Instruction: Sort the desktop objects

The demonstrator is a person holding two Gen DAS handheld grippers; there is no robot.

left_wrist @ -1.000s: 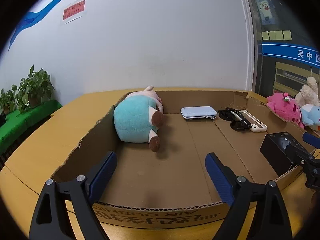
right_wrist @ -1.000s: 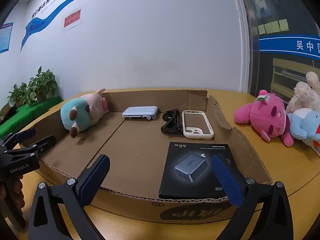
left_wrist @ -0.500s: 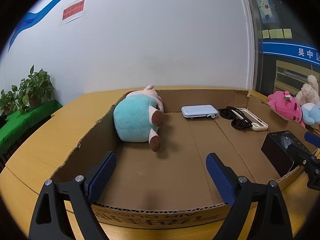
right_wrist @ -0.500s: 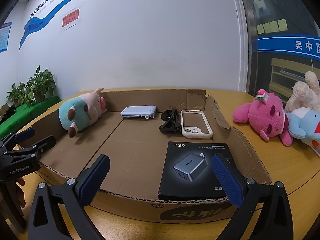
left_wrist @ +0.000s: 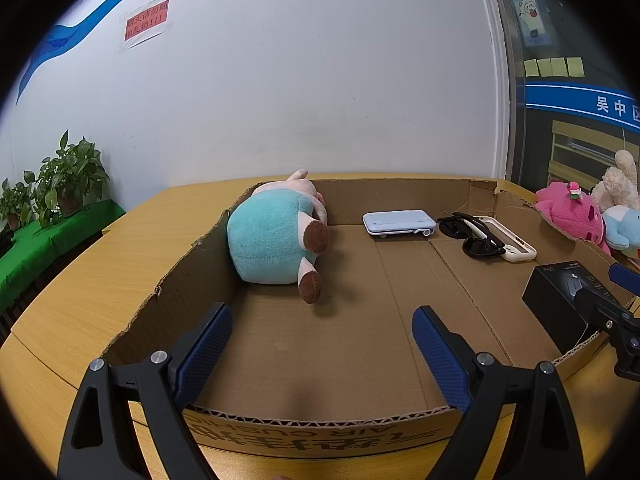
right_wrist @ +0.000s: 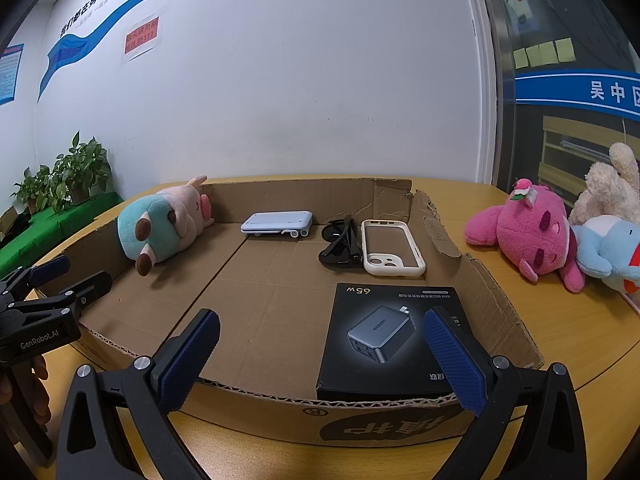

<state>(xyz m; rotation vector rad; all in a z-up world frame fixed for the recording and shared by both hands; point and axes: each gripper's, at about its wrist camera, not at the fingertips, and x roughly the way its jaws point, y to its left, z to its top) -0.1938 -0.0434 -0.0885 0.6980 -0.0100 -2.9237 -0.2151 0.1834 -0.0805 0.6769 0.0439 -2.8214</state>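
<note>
The charger box (right_wrist: 390, 342), black with "65w" on it, lies flat in the cardboard tray (right_wrist: 256, 396) at about 5 o'clock, near the front wall. Since a second ago almost nothing has moved: the box, the pig plush (right_wrist: 160, 228) at 10 o'clock, the pale blue gadget (right_wrist: 277, 223) at 12 o'clock, the sunglasses (right_wrist: 340, 242) and the white phone case (right_wrist: 391, 246) at 1 o'clock all lie where they did. The glasses touch the case's left side. Both cameras have only drifted a tiny bit. That likely means one thing has just been put down and the next pick has not started. The right tongs (right_wrist: 320, 360) are wide open and hold nothing, hanging over the front edge with one pad above the box. The left tongs (left_wrist: 320, 354) are wide open too and empty, over the tray's front left part. Three toys are not in the tray yet: a pink plush (right_wrist: 532, 232), a cream plush (right_wrist: 612, 188) and a blue plush (right_wrist: 608, 254) lie together on the table (right_wrist: 560, 320) at 3 o'clock. One of them is probably next. The table is yellow wood. Behind it is a white wall with a blue stripe and a red sign (right_wrist: 142, 36). Green plants (right_wrist: 66, 178) stand at 9 o'clock.
</note>
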